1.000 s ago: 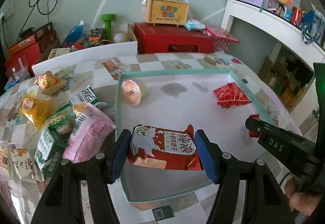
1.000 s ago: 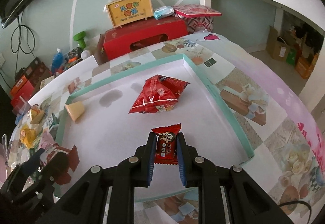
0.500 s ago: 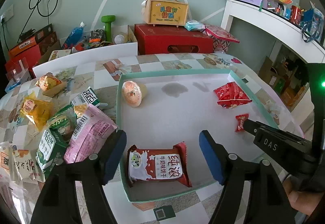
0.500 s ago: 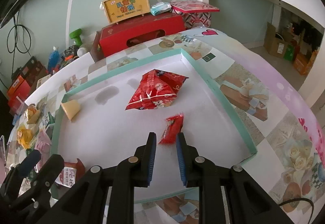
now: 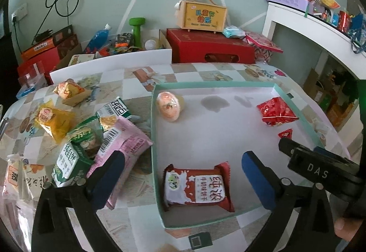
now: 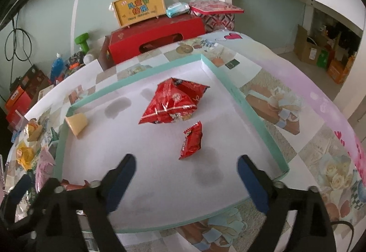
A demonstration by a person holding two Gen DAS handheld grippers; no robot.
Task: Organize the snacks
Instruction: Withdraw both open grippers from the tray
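The right tool (image 5: 297,149) hides part of the small red packet (image 6: 191,140) in the tray (image 6: 231,87). Both tools are spread now, having released it and the milk wafer pack (image 5: 196,185) near the tray's front wall; left tool (image 5: 183,181).

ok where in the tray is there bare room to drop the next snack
Free: the tray's middle, between the round orange snack, red bag and red-and-white packet. Crowded: the table left of the tray, around the pink packet.
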